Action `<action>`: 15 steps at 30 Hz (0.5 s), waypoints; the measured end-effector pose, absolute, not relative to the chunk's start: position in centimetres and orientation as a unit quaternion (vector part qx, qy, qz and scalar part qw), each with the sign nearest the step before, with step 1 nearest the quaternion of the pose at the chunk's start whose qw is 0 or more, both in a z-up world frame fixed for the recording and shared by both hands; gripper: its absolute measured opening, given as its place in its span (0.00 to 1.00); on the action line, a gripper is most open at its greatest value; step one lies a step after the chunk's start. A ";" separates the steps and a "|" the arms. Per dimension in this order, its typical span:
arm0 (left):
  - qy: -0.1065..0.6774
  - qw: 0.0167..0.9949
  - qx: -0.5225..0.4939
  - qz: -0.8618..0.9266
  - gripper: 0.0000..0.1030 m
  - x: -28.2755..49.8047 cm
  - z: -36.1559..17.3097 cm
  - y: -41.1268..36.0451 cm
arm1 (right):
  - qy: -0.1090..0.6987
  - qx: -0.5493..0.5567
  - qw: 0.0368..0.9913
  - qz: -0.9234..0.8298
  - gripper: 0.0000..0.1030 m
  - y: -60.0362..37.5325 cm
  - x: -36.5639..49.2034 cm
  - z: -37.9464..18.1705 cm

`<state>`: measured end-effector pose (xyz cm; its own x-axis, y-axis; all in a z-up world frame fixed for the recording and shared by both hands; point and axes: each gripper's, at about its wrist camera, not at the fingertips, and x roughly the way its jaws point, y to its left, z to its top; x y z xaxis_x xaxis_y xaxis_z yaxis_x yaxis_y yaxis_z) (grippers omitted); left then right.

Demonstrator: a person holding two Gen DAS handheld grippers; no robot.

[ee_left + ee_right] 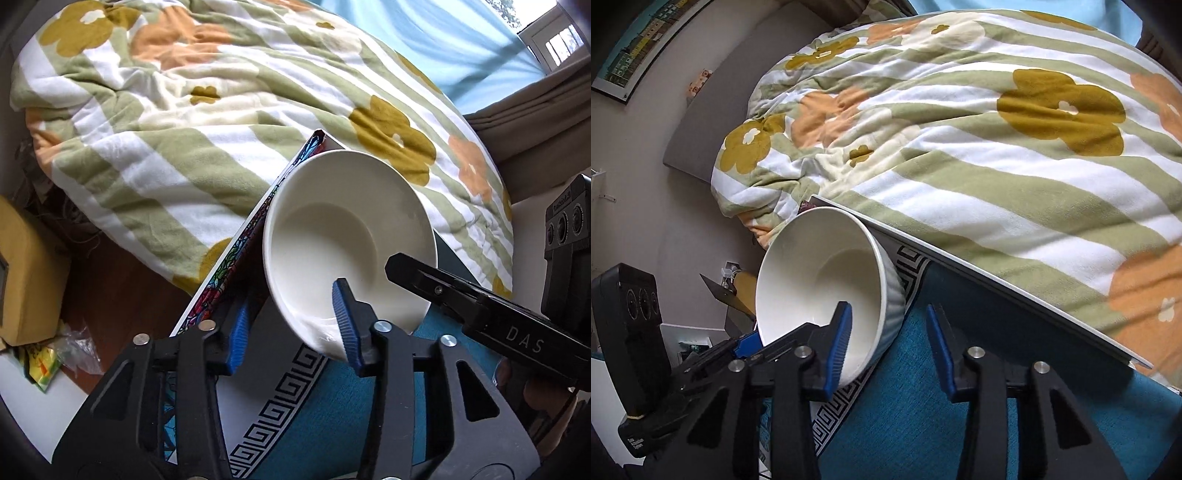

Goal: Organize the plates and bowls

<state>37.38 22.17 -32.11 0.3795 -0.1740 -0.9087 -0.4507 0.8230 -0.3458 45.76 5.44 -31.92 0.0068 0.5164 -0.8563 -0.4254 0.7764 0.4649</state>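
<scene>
A white ribbed bowl stands tilted on its edge above a board with a teal mat and black key-pattern border. My left gripper is open, with its right finger inside the bowl at the lower rim and its left finger outside, apart from it. In the right wrist view the same bowl is at lower left. My right gripper is open, its left finger inside the bowl and the rim between the fingers. Neither gripper clamps the bowl.
A green-striped floral quilt covers the bed behind the board. A yellow box and plastic wrappers lie at the left. A grey wall with a framed picture shows at left in the right wrist view.
</scene>
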 end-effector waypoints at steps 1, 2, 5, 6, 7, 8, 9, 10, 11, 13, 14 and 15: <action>0.552 0.780 -0.280 0.094 0.22 37.5 -32.3 22.3 | 0.622 0.035 0.708 0.333 0.22 5.7 45.8 -32.1; 0.549 0.781 -0.282 0.093 0.22 37.5 -32.3 22.5 | 0.623 0.033 0.707 0.333 0.19 5.8 45.7 -32.2; 0.549 0.782 -0.281 0.092 0.21 37.5 -32.4 22.6 | 0.620 0.030 0.710 0.333 0.17 6.0 45.7 -32.2; 0.549 0.783 -0.278 0.093 0.21 37.6 -32.4 22.6 | 0.619 0.026 0.711 0.333 0.17 6.1 45.6 -32.2; 0.549 0.784 -0.276 0.094 0.21 37.6 -32.3 22.5 | 0.618 0.023 0.712 0.332 0.17 6.2 45.6 -32.1; 0.548 0.784 -0.274 0.095 0.21 37.6 -32.3 22.5 | 0.617 0.021 0.713 0.332 0.17 6.2 45.6 -32.1; 0.548 0.785 -0.273 0.096 0.21 37.5 -32.2 22.4 | 0.617 0.020 0.714 0.331 0.17 6.2 45.5 -32.1; 0.548 0.785 -0.272 0.096 0.21 37.5 -32.1 22.4 | 0.616 0.021 0.714 0.332 0.17 6.2 45.5 -32.1; 0.547 0.786 -0.272 0.095 0.21 37.5 -32.0 22.3 | 0.616 0.021 0.715 0.332 0.17 6.2 45.5 -32.0; 0.545 0.789 -0.268 0.096 0.21 37.3 -31.7 22.2 | 0.612 0.021 0.717 0.333 0.17 6.2 45.4 -31.8; 0.544 0.791 -0.264 0.096 0.21 37.2 -31.4 22.0 | 0.610 0.022 0.719 0.333 0.17 6.1 45.3 -31.7; 0.541 0.794 -0.259 0.096 0.21 37.1 -31.1 21.9 | 0.607 0.023 0.720 0.334 0.17 6.0 45.2 -31.4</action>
<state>37.12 21.86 -31.09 0.3950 -0.1281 -0.9097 -0.4338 0.8468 -0.3076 45.18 5.96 -31.43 0.0390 0.5097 -0.8595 -0.4529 0.7758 0.4395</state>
